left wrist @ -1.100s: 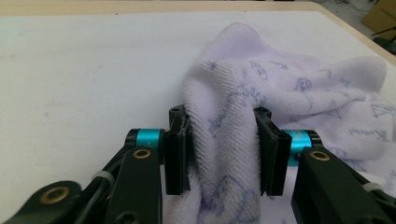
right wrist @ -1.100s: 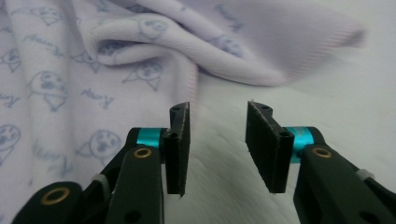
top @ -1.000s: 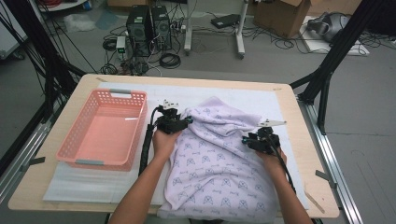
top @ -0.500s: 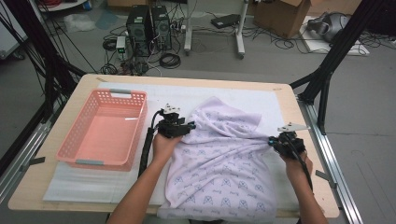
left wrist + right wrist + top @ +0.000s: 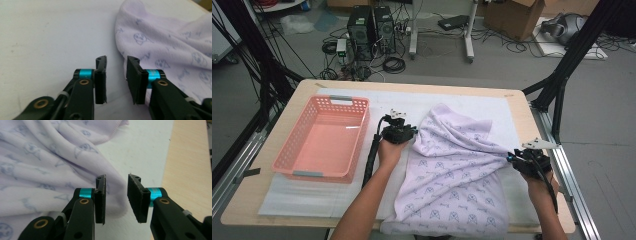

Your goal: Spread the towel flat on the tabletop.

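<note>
A lilac printed cloth (image 5: 452,170) lies rumpled on the white mat, its near end hanging over the table's front edge. My left gripper (image 5: 402,125) rests at the cloth's left edge. Its jaws (image 5: 116,72) have just been closing, but they are open over bare mat, with the cloth (image 5: 170,42) beside the right jaw. My right gripper (image 5: 512,157) sits at the cloth's right side, where a stretched fold ends. Its jaws (image 5: 116,192) have just been opening. They stand apart with a cloth fold (image 5: 112,182) in the gap, and the pads do not press on it.
A pink plastic basket (image 5: 287,150) stands on the left part of the white mat (image 5: 412,102). Bare wooden table (image 5: 187,170) runs along the right edge, close to my right gripper. Computers, cables and boxes lie on the floor beyond the table.
My right gripper has moved right toward the table's right edge, drawing the cloth's side out into a long fold. The left hand has stayed at the cloth's left edge.
</note>
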